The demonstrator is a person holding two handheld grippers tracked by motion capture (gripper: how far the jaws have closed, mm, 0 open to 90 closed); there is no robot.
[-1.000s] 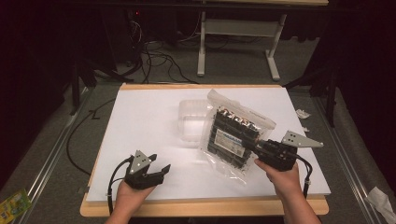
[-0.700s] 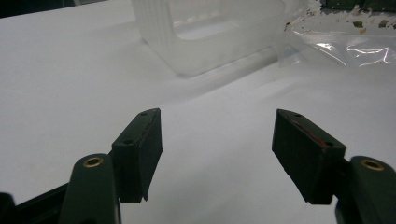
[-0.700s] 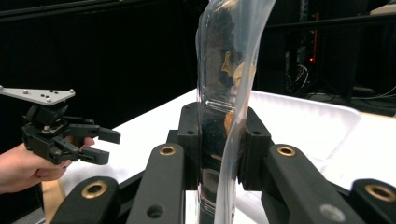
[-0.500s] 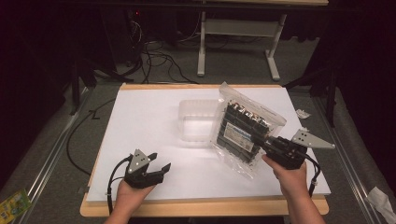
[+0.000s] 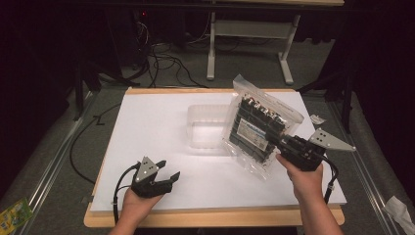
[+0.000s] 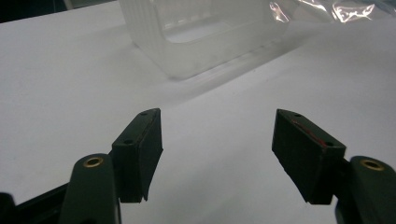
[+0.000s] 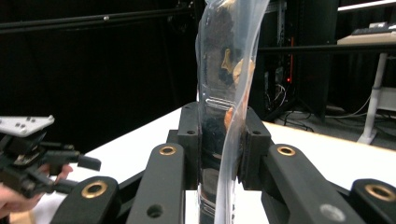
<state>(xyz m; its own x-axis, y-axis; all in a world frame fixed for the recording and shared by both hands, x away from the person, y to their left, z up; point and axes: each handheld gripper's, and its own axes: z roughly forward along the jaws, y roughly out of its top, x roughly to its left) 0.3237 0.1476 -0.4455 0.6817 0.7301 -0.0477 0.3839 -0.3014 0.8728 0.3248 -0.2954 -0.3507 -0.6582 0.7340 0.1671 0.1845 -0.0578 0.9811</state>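
The left tongs (image 5: 169, 175) rest agape and empty on the white tabletop (image 5: 147, 127) — nearer the person than the clear ribbed plastic tray (image 5: 208, 127). Right of that tray, the right tongs (image 5: 277, 141) clamp a clear plastic bag of dark parts (image 5: 257, 128), raised and tilted.

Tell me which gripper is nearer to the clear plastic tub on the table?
Right. The right gripper, clamped on the plastic bag, is just right of the tub. The left gripper sits open, farther toward the table's near edge.
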